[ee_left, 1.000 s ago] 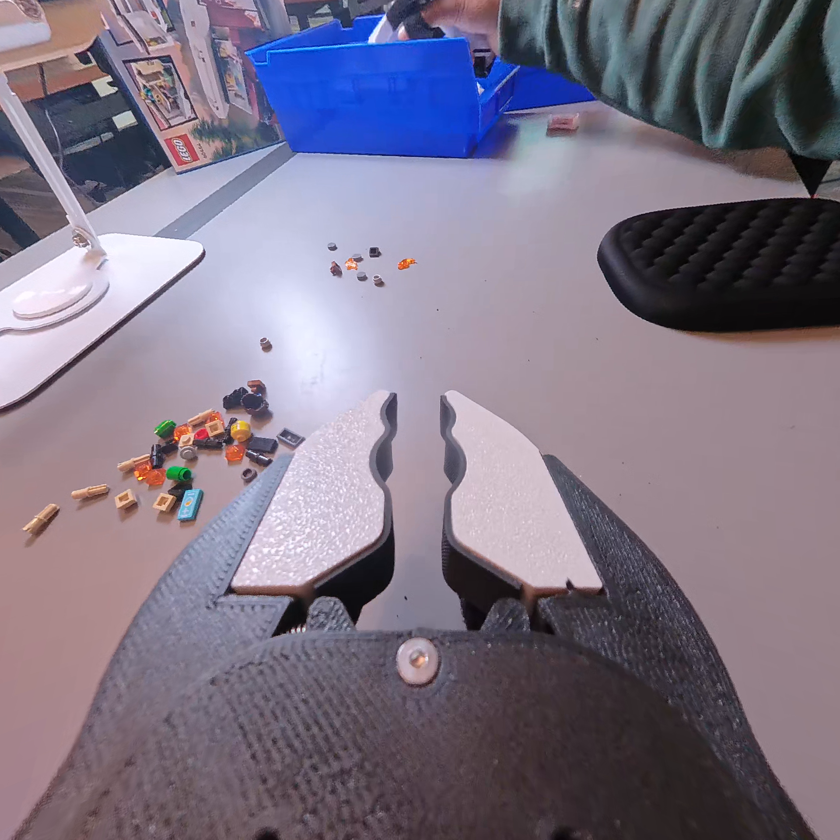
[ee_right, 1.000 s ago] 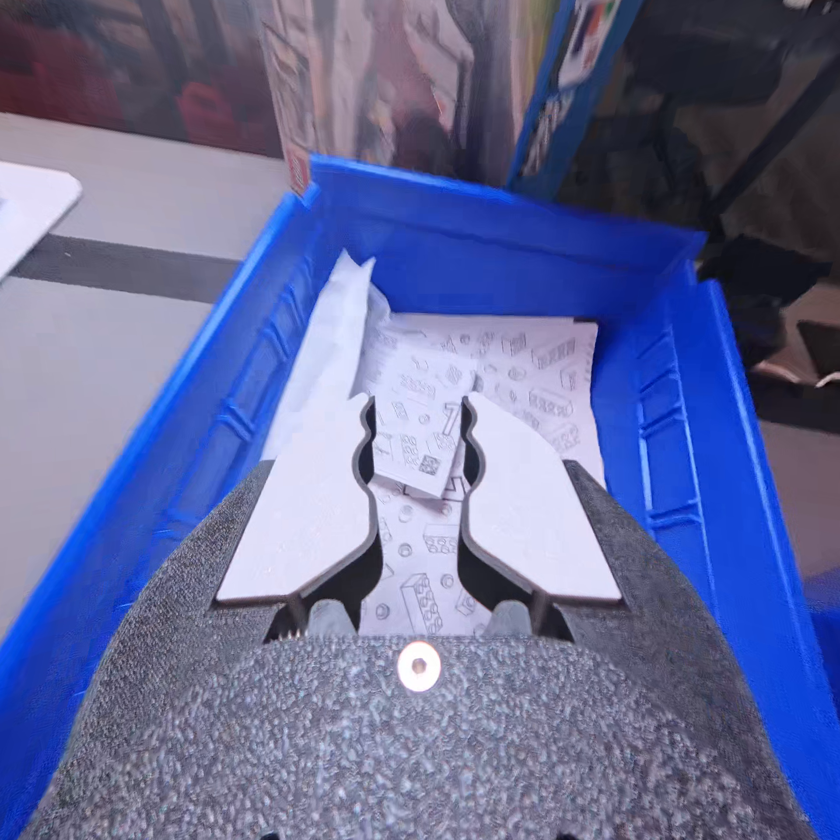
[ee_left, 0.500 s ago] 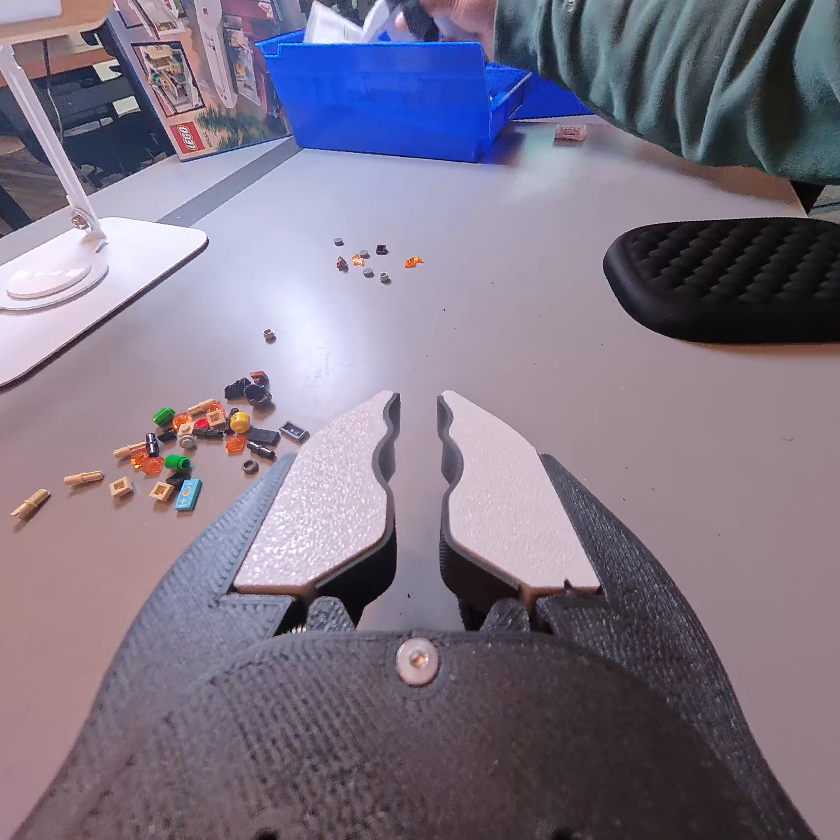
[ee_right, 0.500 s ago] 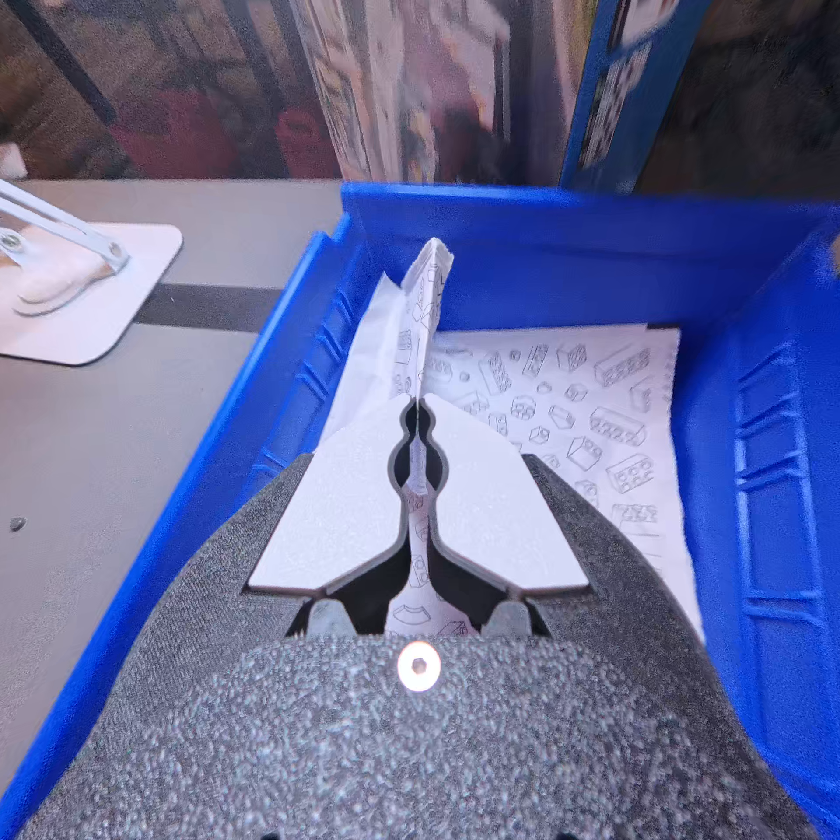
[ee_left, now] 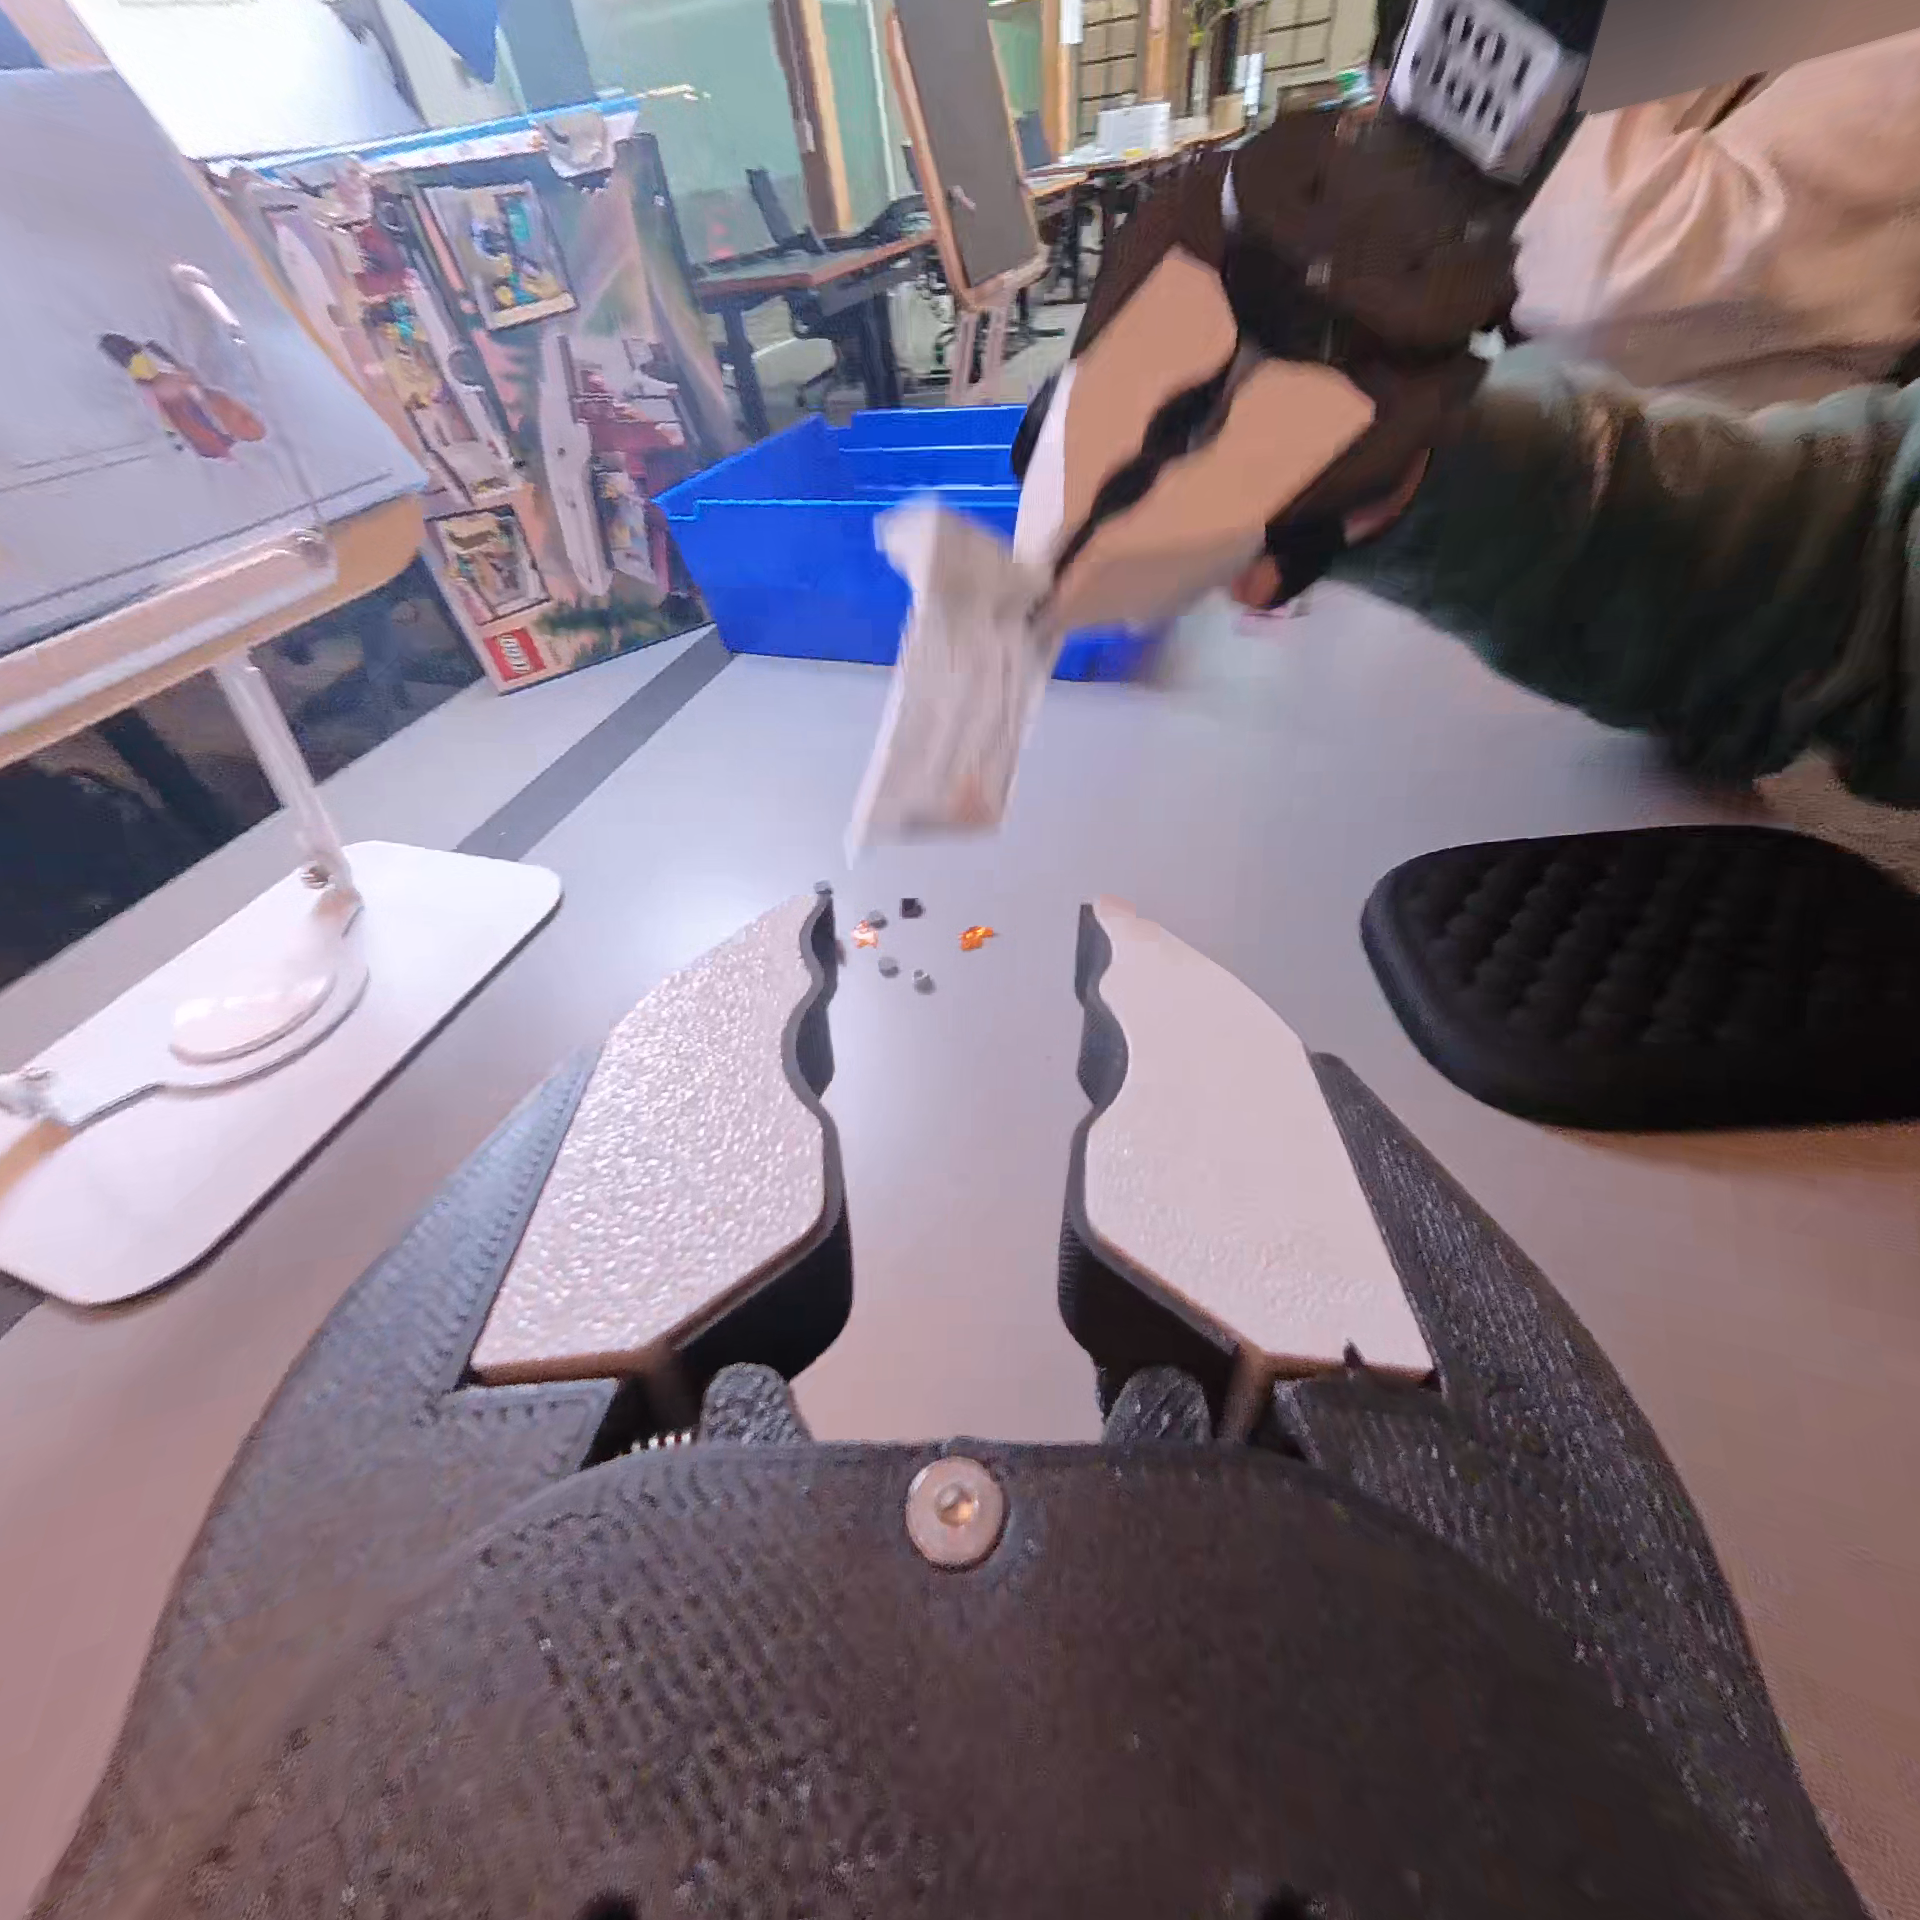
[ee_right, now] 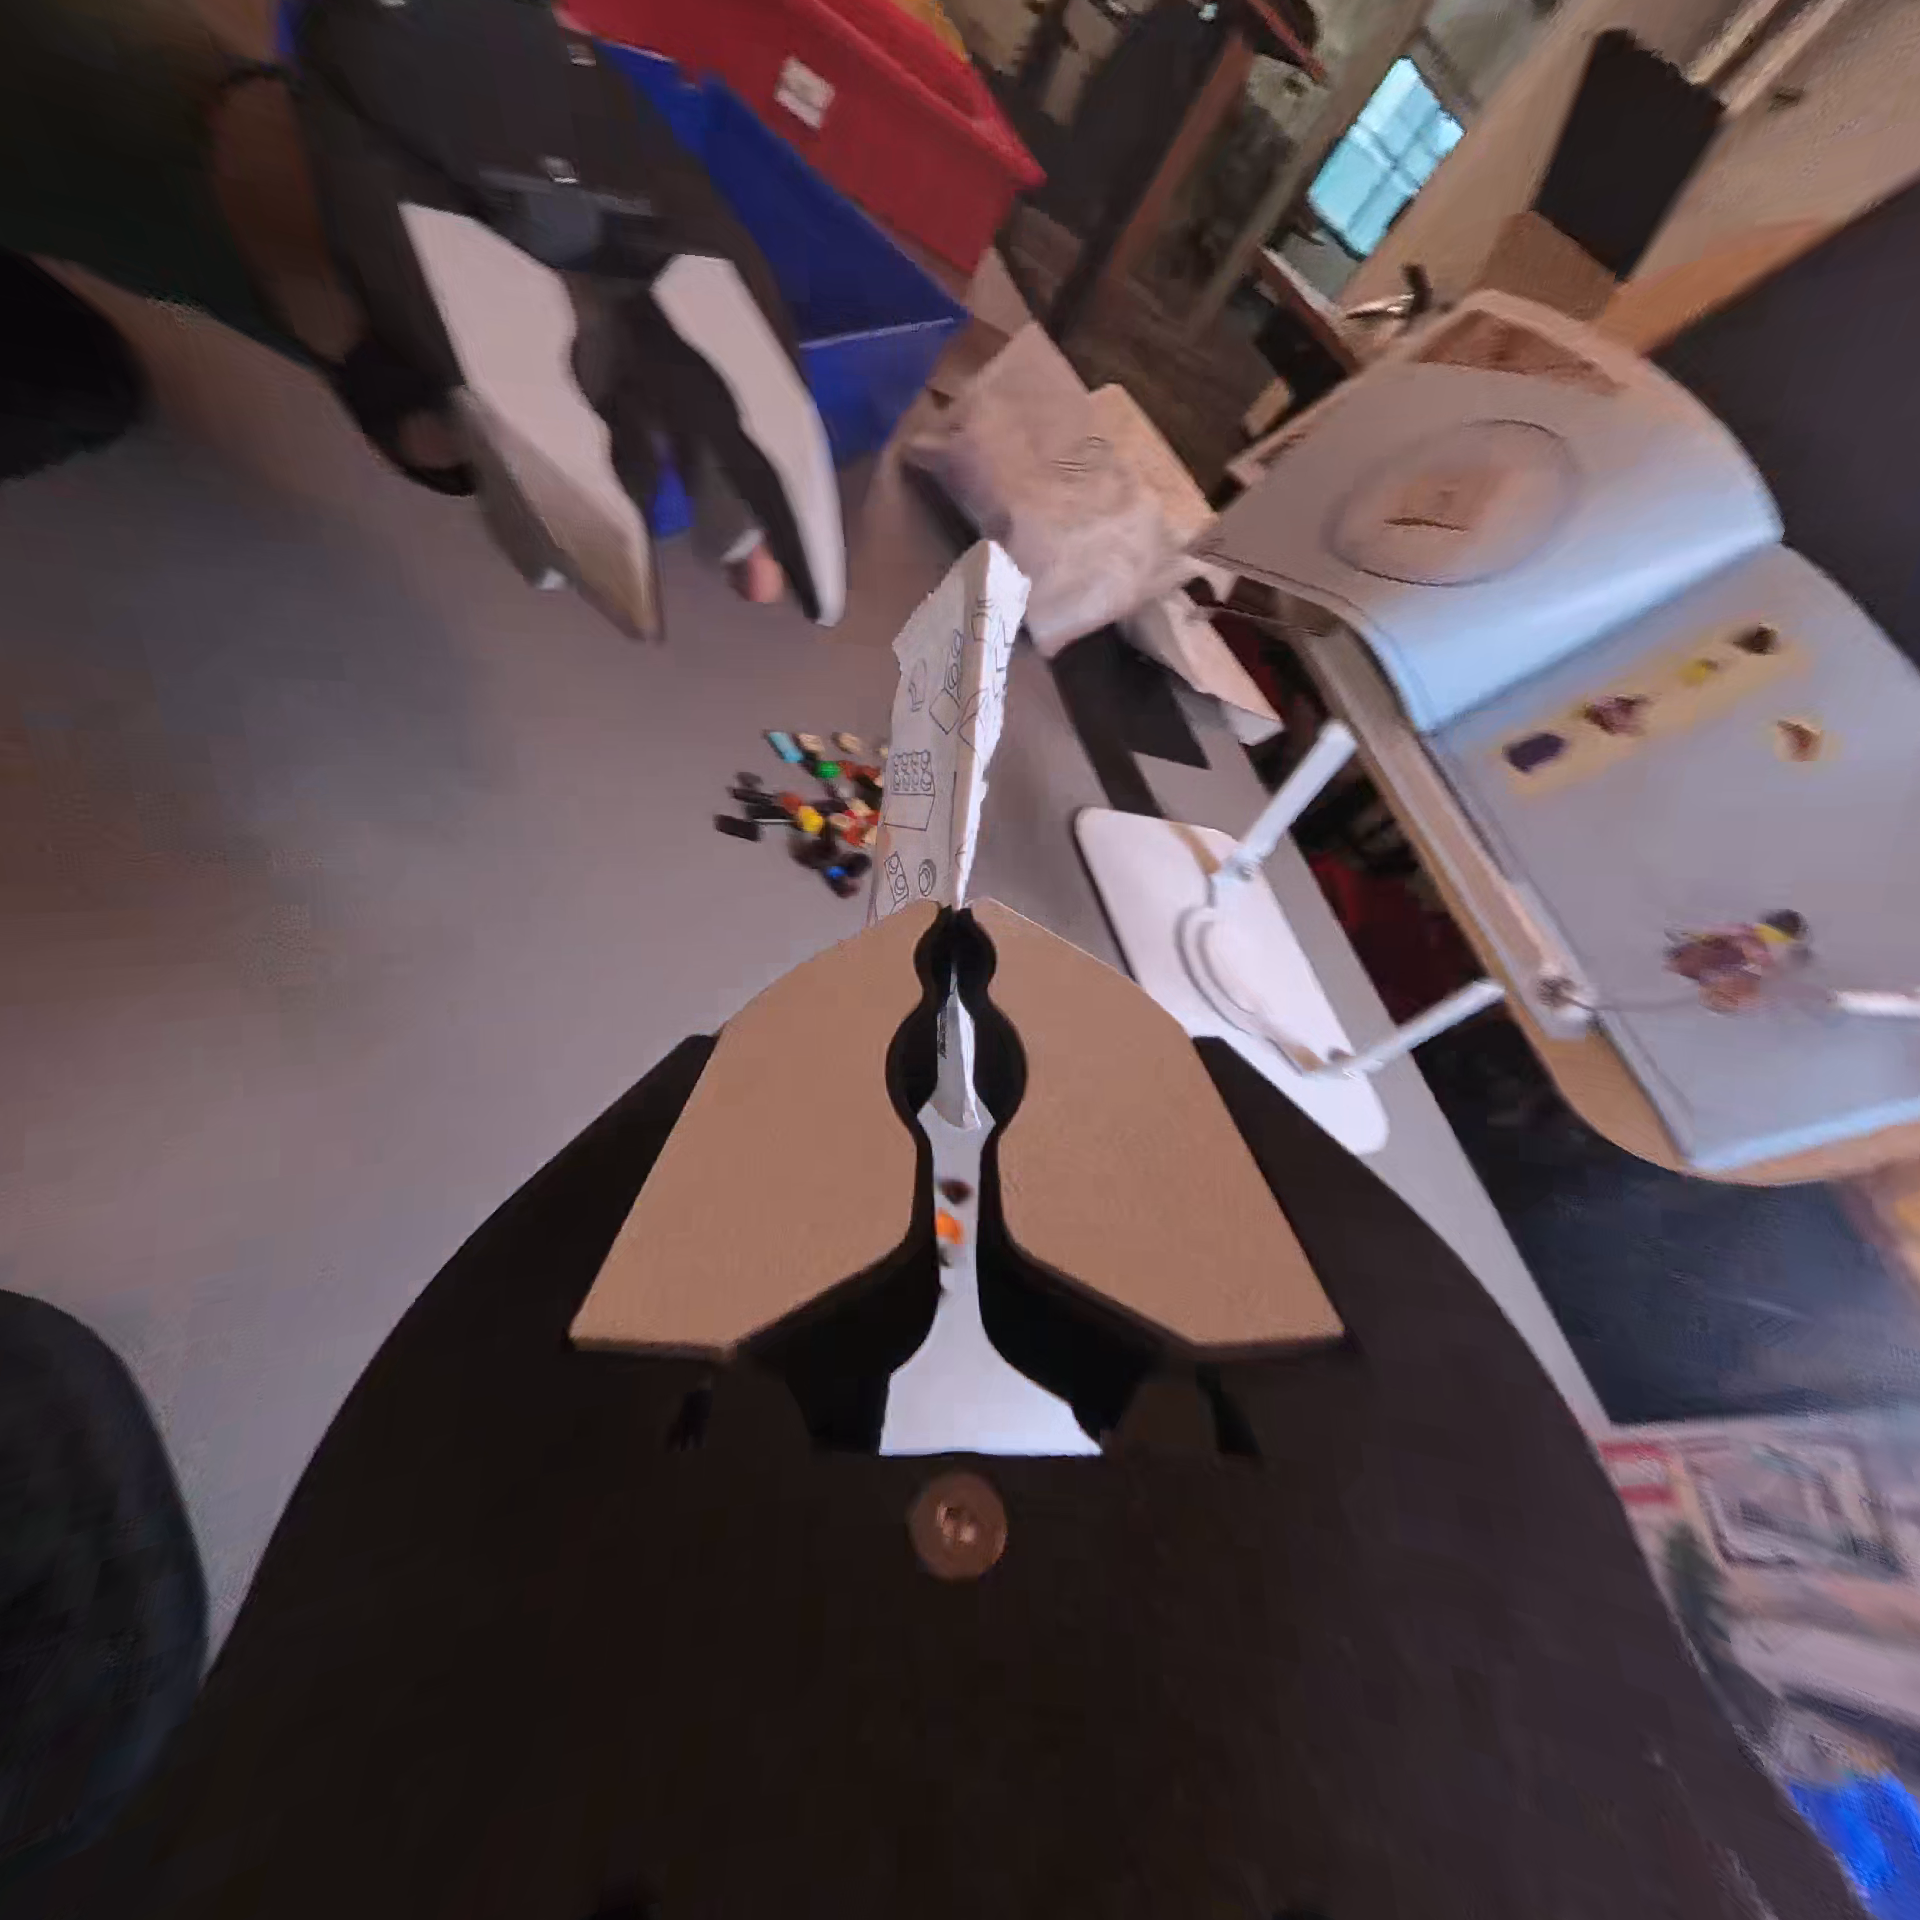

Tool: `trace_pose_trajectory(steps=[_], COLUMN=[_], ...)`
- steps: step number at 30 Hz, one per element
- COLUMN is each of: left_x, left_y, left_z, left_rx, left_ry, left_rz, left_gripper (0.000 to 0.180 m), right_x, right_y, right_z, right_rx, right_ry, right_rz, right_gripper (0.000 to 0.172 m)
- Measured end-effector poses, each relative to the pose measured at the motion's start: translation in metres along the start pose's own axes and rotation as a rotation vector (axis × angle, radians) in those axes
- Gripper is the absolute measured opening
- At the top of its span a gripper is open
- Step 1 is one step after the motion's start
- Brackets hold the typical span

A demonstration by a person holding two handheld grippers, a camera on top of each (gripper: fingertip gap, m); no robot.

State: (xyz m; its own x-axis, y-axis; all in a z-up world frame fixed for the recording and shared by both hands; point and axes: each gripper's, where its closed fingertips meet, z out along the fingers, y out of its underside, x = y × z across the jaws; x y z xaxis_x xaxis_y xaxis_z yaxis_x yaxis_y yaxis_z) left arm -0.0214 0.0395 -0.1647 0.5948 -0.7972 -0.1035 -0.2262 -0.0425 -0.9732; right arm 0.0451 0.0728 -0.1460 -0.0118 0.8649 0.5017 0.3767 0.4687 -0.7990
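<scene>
Here, starting nearest that cluster of small bricks (ee_left: 902, 940), my left tool (ee_left: 954, 925) hangs low over the grey table (ee_left: 1195, 790) with its fingers spread wide and nothing between them; the cluster, a few grey, black and orange bits, lies on the table just past the fingertips. A black ribbed pad (ee_left: 1662, 966) lies off to the right of the cluster, and the white base of a stand (ee_left: 343, 997) to its left.

Just above and beyond the cluster hangs a white paper bag (ee_left: 951, 717) printed with brick outlines. My right tool (ee_right: 961, 906) is closed on the bag's edge, both pads pressed flat against the paper, so the bag (ee_right: 951, 727) sticks up past the tips. It is blurred, and I cannot tell what is inside.

From the right wrist view, a bigger heap of mixed coloured bricks (ee_right: 805, 805) lies on the table farther from the cluster, toward the left tool (ee_right: 634, 436).

Farthest from the cluster stand a blue bin (ee_left: 810, 540) and, beside it, a large printed box (ee_left: 499, 416) at the table's back edge.
</scene>
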Motion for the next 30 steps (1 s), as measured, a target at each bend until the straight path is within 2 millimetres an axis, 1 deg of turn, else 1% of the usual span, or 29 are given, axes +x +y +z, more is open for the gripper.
trace_pose_trajectory(steps=[1,2,3,4,5,6,7,9,11,13,14,16,18,19,21,22,23,24,25,26,27,28,29,30], left_x=[0.005,0.012,0.018,0.021,0.022,0.023,0.025,0.025,0.021,0.016,0.015,0.018,0.027,0.029,0.026,0.024,0.021,0.022,0.026,0.033,0.042,0.054,0.057,0.055], left_y=[-0.001,0.003,0.011,0.022,0.034,0.043,0.047,0.046,0.044,0.044,0.044,0.045,0.043,0.042,0.047,0.053,0.057,0.059,0.063,0.064,0.061,0.05,0.043,0.047], left_z=[0.002,0.003,0.003,0.003,0.002,0.0,-0.001,-0.004,-0.006,-0.007,-0.008,-0.006,-0.004,-0.003,-0.001,0.0,0.0,0.001,0.003,0.004,0.004,-0.001,-0.004,-0.002], left_rx=[0.0,-0.014,-0.043,-0.077,-0.112,-0.133,-0.135,-0.107,-0.08,-0.039,-0.023,-0.002,0.026,0.026,-0.009,-0.04,-0.064,-0.067,-0.097,-0.133,-0.138,-0.101,-0.063,-0.042], left_ry=[0.042,0.092,0.128,0.133,0.119,0.108,0.104,0.079,0.042,-0.009,-0.029,-0.044,-0.031,-0.034,-0.055,-0.046,-0.031,0.012,0.089,0.197,0.318,0.498,0.629,0.665], left_rz=[-0.026,-0.052,-0.063,-0.051,-0.017,0.021,0.052,0.134,0.258,0.383,0.436,0.547,0.605,0.627,0.664,0.631,0.561,0.454,0.262,-0.016,-0.33,-0.649,-0.91,-1.037], left_gripper=[0.045,0.038,0.024,0.011,0.002,0.001,0.001,0.001,0.0,0.0,0.0,0.0,0.0,0.0,0.0,0.0,0.0,0.001,0.001,0.001,0.001,0.0,0.001,0.001], right_x=[-0.018,-0.033,-0.044,-0.052,-0.057,-0.063,-0.067,-0.07,-0.066,-0.062,-0.06,-0.059,-0.064,-0.069,-0.08,-0.078,-0.074,-0.07,-0.068,-0.066,-0.065,-0.065,-0.065,-0.065], right_y=[-0.002,-0.002,-0.001,0.0,0.002,0.004,0.005,0.003,0.002,0.009,0.012,0.012,0.006,0.005,-0.001,-0.003,-0.003,-0.003,-0.001,0.0,-0.001,-0.004,-0.006,-0.006], right_z=[0.013,0.024,0.033,0.04,0.045,0.049,0.05,0.05,0.046,0.042,0.041,0.042,0.046,0.048,0.048,0.049,0.05,0.05,0.052,0.053,0.053,0.051,0.05,0.051], right_rx=[0.004,0.011,0.016,0.017,0.016,0.012,0.015,0.074,0.15,0.169,0.176,0.223,0.272,0.276,0.277,0.292,0.31,0.318,0.317,0.317,0.322,0.324,0.314,0.289], right_ry=[-0.057,-0.104,-0.133,-0.146,-0.154,-0.168,-0.182,-0.201,-0.249,-0.358,-0.413,-0.487,-0.554,-0.596,-0.699,-0.68,-0.629,-0.571,-0.504,-0.416,-0.328,-0.265,-0.225,-0.195], right_rz=[0.01,0.019,0.016,0.003,-0.01,-0.015,-0.007,0.061,0.211,0.425,0.523,0.657,0.744,0.776,0.809,0.796,0.761,0.714,0.637,0.523,0.395,0.289,0.208,0.152], right_gripper=[0.0,0.0,0.0,0.0,0.0,0.0,0.001,0.001,0.008,0.037,0.048,0.057,0.055,0.048,0.023,0.014,0.002,0.0,0.0,0.0,0.0,0.0,0.0,0.0])
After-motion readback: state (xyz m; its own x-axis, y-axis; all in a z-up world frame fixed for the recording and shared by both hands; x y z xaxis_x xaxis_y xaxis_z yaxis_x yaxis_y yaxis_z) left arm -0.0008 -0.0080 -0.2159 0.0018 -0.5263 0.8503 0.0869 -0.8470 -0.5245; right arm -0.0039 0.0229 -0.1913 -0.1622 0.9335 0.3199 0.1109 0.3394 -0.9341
